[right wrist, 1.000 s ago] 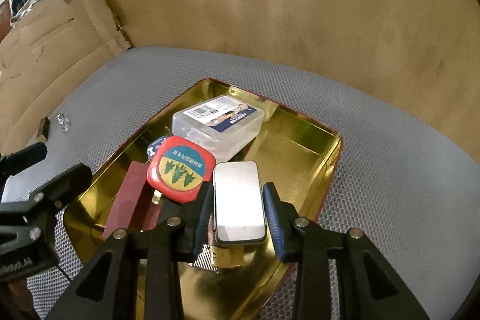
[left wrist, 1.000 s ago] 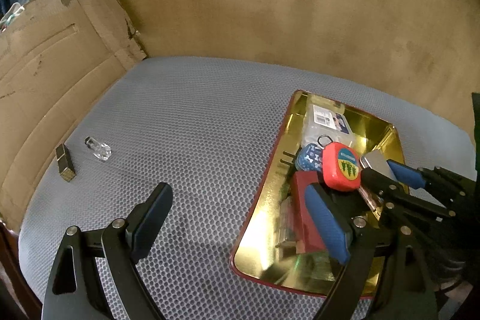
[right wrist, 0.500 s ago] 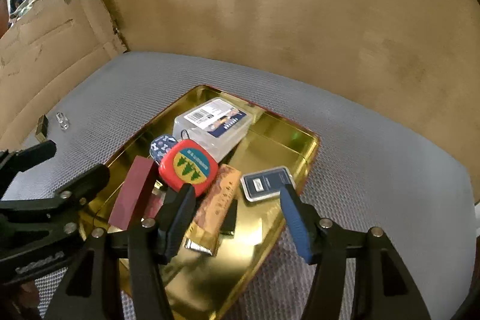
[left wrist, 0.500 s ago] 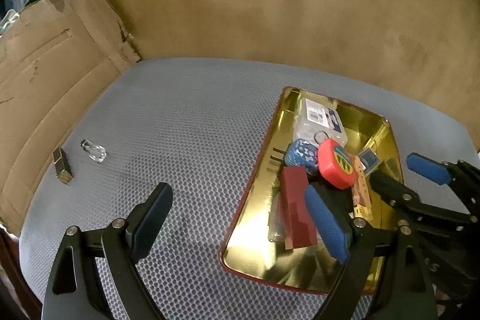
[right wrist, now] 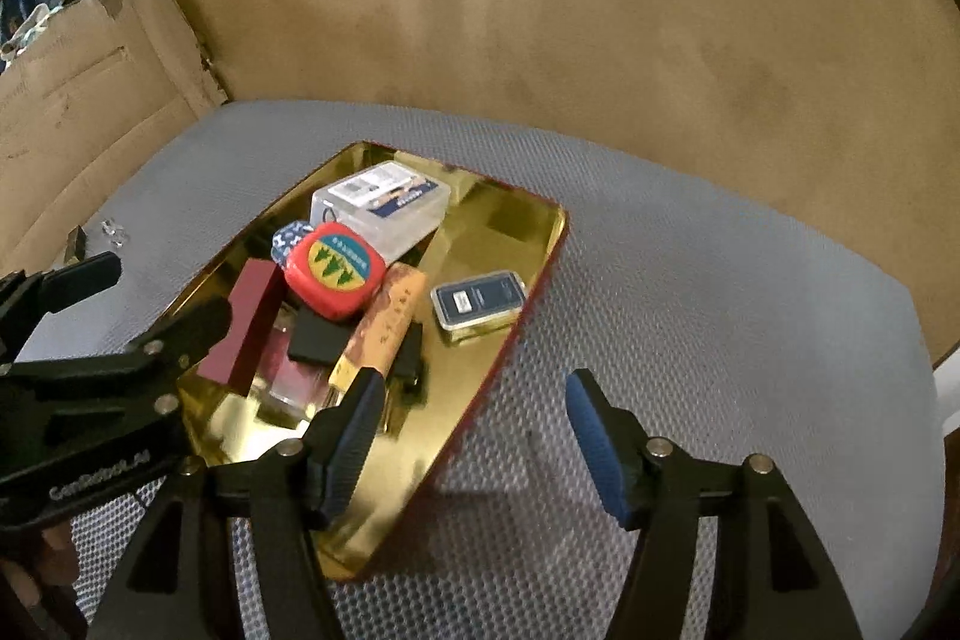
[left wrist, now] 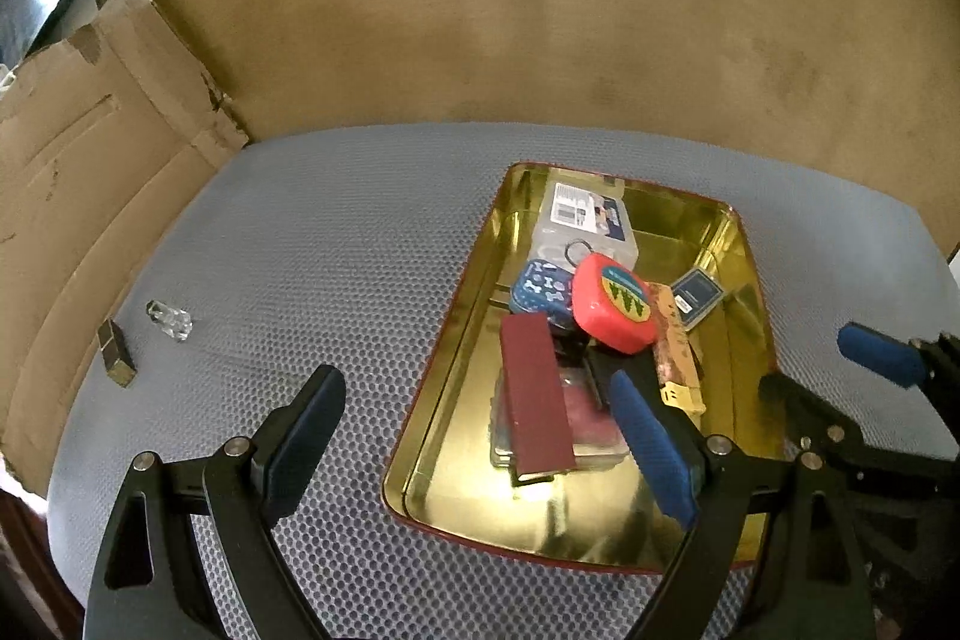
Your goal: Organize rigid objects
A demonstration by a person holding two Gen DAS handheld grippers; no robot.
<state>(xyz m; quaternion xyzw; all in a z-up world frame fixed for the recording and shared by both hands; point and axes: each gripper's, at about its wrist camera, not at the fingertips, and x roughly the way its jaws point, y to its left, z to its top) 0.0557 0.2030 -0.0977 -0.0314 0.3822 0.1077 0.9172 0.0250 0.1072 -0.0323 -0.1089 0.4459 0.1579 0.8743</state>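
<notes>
A gold tray (left wrist: 600,514) (right wrist: 384,508) with a red rim lies on the grey mesh mat. It holds a clear plastic box (right wrist: 384,202), a red tin (right wrist: 333,268), a blue patterned tin (left wrist: 540,289), a dark red box (left wrist: 534,394), a brown bar (right wrist: 387,322) and a small dark blue case (right wrist: 480,301) by its right wall. My right gripper (right wrist: 474,382) hangs over the tray's right rim, jaws opening, nothing between them. My left gripper (left wrist: 471,388) stands open over the tray's left rim, holding nothing.
A small glass bottle (left wrist: 170,319) and a small dark block (left wrist: 115,352) lie on the mat at the far left. Torn cardboard (left wrist: 72,160) stands along the left side and a tan curved backrest (left wrist: 540,10) behind. Bare mat lies between the bottle and the tray.
The right gripper let go of the small case, which now lies in the tray. Its jaws spread and it drew back and up. The left gripper shifted slightly.
</notes>
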